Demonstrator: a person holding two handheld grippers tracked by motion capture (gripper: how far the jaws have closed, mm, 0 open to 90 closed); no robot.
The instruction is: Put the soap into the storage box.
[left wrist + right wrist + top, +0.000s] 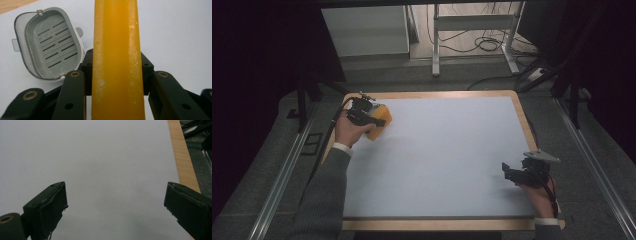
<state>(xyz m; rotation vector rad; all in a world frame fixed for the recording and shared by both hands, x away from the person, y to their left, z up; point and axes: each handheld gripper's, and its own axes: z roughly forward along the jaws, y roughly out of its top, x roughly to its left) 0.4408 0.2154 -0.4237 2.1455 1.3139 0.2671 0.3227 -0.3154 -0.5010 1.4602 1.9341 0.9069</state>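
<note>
My left gripper (pixel 371 116) is at the far left corner of the white table top (pixel 442 150), shut on a yellow-orange soap bar (pixel 381 123). In the left gripper view the soap bar (pixel 116 37) stands on edge between the jaws of the left gripper (pixel 116 68). Beyond it, a little to the left, an open grey soap dish (pixel 47 45) with a slotted insert lies on the white surface. My right gripper (pixel 508 170) hovers near the right front of the table. In its own view the right gripper (pixel 116 195) is open and holds nothing.
A wooden border (pixel 524 125) frames the white top, and the same wooden border (pixel 182 162) runs along the right of the right gripper view. Metal rails (pixel 282 175) flank the table. A white desk frame (pixel 435 45) and cables (pixel 487 42) stand on the floor behind.
</note>
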